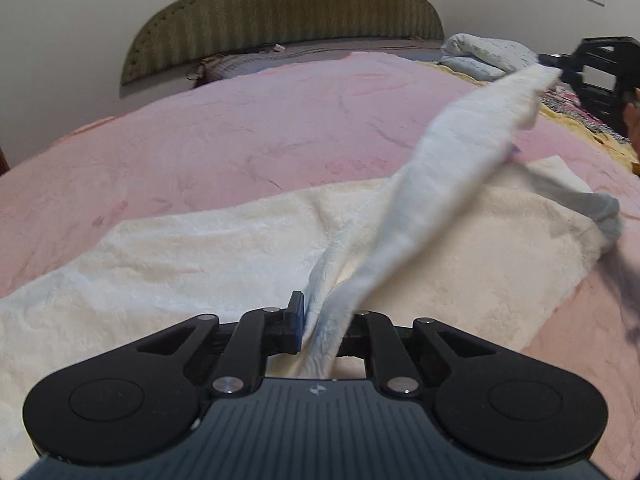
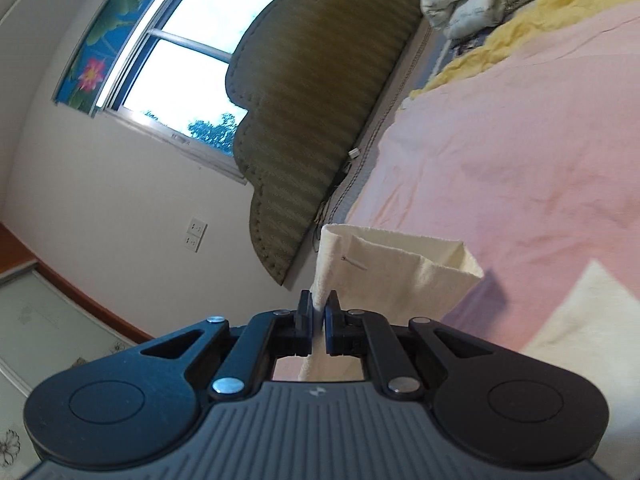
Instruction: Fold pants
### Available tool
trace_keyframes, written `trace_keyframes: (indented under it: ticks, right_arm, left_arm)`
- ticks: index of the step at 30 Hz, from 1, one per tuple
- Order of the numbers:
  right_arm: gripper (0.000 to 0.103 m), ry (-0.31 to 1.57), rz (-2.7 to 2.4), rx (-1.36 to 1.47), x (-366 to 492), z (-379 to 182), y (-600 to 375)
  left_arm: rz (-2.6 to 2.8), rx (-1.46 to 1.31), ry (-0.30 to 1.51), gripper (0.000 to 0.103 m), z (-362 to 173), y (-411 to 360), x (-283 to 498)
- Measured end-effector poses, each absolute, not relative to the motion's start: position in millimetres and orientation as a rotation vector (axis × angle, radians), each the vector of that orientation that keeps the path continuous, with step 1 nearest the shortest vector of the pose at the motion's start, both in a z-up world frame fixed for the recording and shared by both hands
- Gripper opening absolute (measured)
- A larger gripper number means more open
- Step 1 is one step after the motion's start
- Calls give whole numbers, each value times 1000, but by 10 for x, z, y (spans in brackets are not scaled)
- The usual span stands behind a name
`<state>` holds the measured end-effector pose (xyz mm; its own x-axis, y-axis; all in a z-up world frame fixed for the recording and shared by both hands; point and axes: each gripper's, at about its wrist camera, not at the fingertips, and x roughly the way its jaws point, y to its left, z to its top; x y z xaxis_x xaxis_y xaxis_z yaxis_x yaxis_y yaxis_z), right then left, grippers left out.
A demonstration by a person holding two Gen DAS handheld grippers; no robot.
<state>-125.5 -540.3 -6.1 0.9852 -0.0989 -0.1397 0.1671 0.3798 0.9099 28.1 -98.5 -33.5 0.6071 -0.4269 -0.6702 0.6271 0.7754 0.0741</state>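
Cream fleece pants (image 1: 200, 256) lie spread across the pink bedspread (image 1: 240, 128). One edge of them rises as a taut strip (image 1: 460, 160) from my left gripper (image 1: 320, 320) up to my right gripper (image 1: 560, 67) at the far right. The left gripper is shut on the near end of the strip; the cloth hides its right finger. In the right wrist view, the right gripper (image 2: 319, 316) is rolled sideways and shut on a corner of the pants (image 2: 400, 272), which hangs above the bed. More of the pants (image 2: 592, 320) lies below.
A green padded headboard (image 1: 280, 12) stands at the far end of the bed. Patterned pillows (image 1: 484, 54) and a yellow blanket (image 1: 580, 120) are heaped at the far right. A window (image 2: 180, 52) is in the wall beside the headboard. A person's hand (image 1: 632, 120) holds the right gripper.
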Motion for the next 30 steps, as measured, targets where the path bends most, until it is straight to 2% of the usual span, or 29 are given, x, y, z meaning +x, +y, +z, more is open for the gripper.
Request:
trace_keyframes:
  ticks: [6,10,14,19,22,24,26,28,29,30]
  right_arm:
    - [6,-53,-116,1060,-1745,143,-5279]
    - [6,85,-267,1162,-2178,-363,-5272]
    - [6,157,-348,1302,-2466,-902,-5240]
    - [6,181,-357,1262,-2544,-867,-5187]
    - [8,256,-400,1211,-2485,-874,-5214]
    - [8,330,-422,1168,-2432,-881,-5204]
    - [9,357,-440,1102,-2425,-790,-5165]
    - [14,376,-505,1037,-2454,-655,-5128]
    - [17,371,-546,1023,-2491,-601,-5114]
    - [24,357,-598,1014,-2536,-556,-5095]
  left_arm:
    - [-664,409,607,14,-243,-970,33]
    - [-707,482,664,14,-479,-1020,-72]
    - [-701,546,642,14,-569,-1044,-140]
    - [-710,542,655,14,-545,-1007,-128]
    - [-702,557,655,16,-574,-1028,-146]
    - [-703,567,647,25,-556,-1020,-180]
    - [-721,568,653,27,-524,-982,-199]
    - [-742,575,652,31,-487,-932,-224]
    - [-749,574,652,36,-466,-894,-240]
    - [-750,568,655,39,-444,-860,-242]
